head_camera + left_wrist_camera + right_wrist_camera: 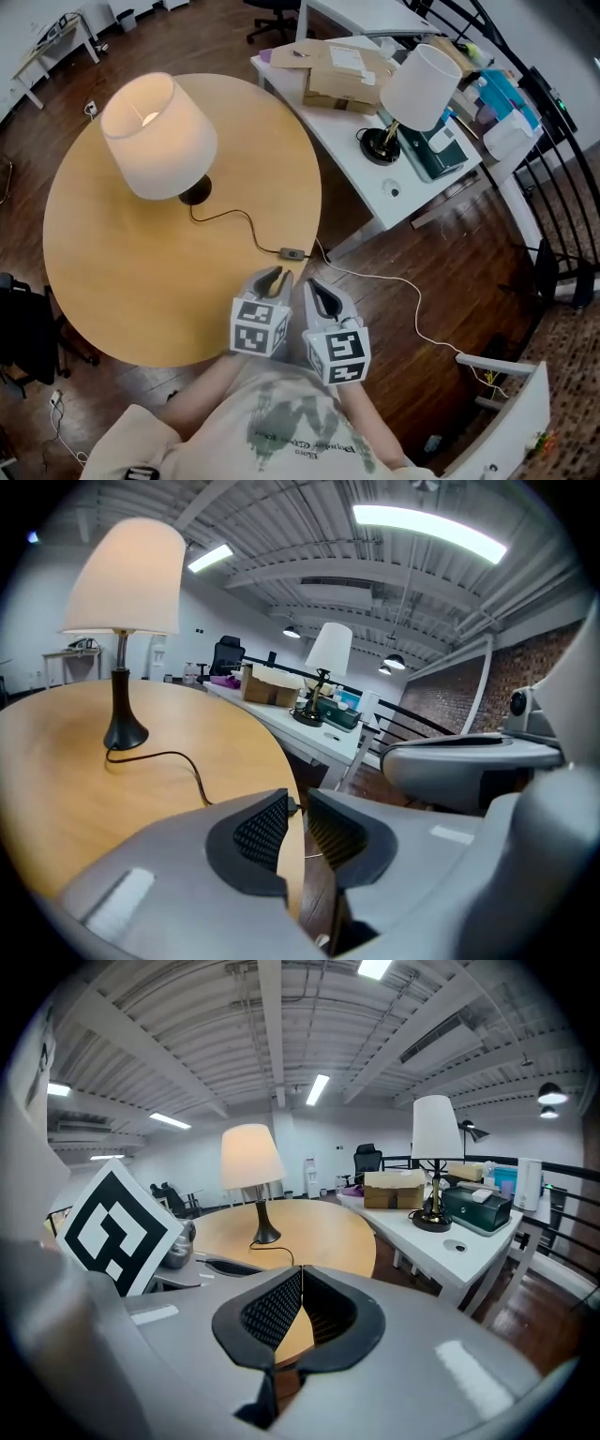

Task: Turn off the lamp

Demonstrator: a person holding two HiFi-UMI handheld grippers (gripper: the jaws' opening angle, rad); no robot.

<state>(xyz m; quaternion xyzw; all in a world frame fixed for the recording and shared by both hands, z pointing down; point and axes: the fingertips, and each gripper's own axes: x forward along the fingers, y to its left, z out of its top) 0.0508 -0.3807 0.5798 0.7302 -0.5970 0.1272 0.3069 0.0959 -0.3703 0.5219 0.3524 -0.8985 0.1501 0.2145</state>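
Observation:
The lit lamp with a white shade stands at the far left of the round wooden table. Its black cord runs to an inline switch near the table's right edge. My left gripper hovers just short of the switch with a narrow gap between its jaws and nothing between them. Close on its right is my right gripper, shut and empty. The lamp and cord show ahead of my left gripper. Beyond my right gripper glows the lamp.
A white desk stands to the table's right, carrying cardboard boxes and an unlit second lamp. A black railing runs along the right side. A white cable trails across the wooden floor.

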